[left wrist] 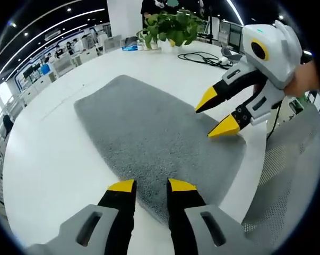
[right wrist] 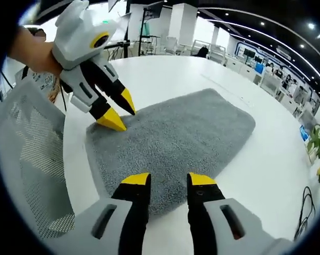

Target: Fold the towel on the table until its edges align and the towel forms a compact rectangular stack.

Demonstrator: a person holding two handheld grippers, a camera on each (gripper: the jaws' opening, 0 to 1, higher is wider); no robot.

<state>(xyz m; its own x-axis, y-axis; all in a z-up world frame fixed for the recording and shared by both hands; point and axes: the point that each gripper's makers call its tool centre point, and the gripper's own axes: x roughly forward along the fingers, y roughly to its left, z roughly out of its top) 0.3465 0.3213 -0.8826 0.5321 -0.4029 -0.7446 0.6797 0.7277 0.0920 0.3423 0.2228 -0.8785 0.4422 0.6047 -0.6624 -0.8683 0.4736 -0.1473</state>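
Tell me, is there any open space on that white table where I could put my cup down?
Yes. The table is bare on the long side of the grey towel away from the mesh chair, and past its far end, short of the plant and cables. It is crowded at the chair-side corners, where the left gripper and right gripper hover, jaws open.

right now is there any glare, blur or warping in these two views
Left gripper view: sharp, fisheye bends the table edge; ceiling lights streak, no glare on the grey towel. Right gripper view: towel crisp, bright windows wash out the background, soft shadow under the left gripper.
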